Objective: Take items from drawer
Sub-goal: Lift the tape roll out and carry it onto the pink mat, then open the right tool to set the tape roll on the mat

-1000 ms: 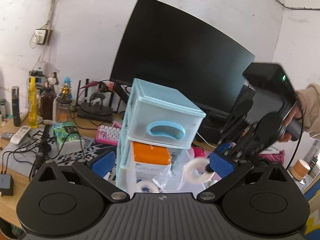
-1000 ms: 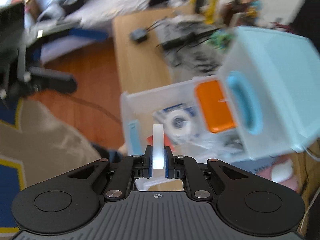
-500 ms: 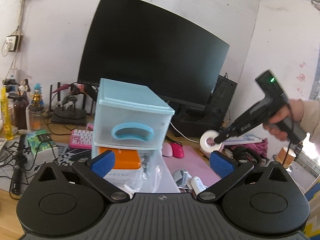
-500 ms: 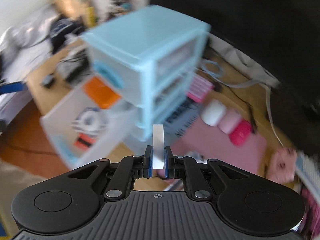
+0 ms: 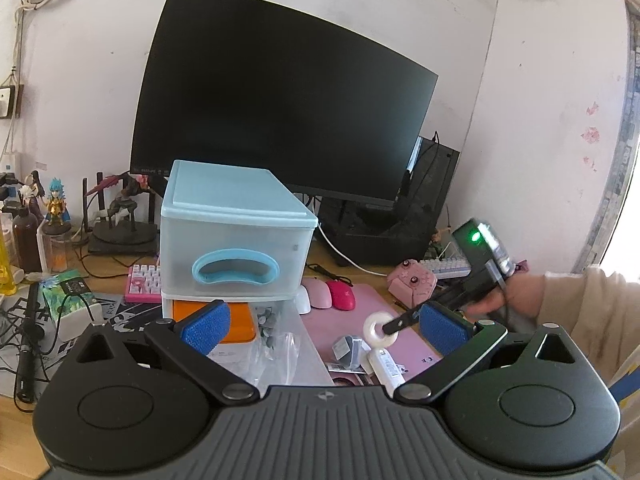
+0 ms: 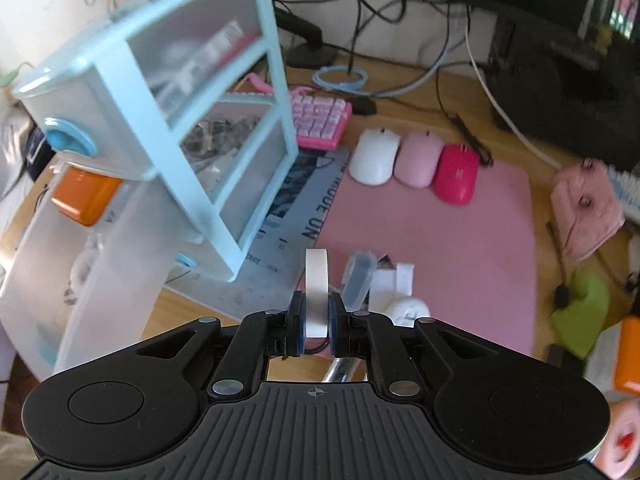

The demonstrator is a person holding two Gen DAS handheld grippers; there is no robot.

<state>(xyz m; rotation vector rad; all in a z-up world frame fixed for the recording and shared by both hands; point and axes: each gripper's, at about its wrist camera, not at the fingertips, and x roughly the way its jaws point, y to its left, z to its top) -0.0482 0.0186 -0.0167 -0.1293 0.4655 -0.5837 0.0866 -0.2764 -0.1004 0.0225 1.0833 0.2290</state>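
Tape roll [image 6: 317, 280] is standing on edge between the right gripper's [image 6: 317, 326] blue fingers [image 6: 297, 322], which are pressing on its two flat sides, and it is hanging over the near edge of the pink mat [image 6: 440, 248], clear of the desk [image 6: 192, 316]. Going left to right in the left wrist view, the blue drawer unit [image 5: 236, 236] is sitting with its lower drawer [image 5: 280, 344] pulled out, an orange box [image 5: 240, 320] and a clear bag [image 5: 276, 340] lying inside. The left gripper [image 5: 324, 326] is hovering in front of that drawer with its fingers [image 5: 206, 326] spread wide and holding nothing. Right of the drawer, the same white roll [image 5: 376, 329] is showing in the other gripper's tips [image 5: 396, 325], just above a small white tube [image 5: 386, 366] on the mat.
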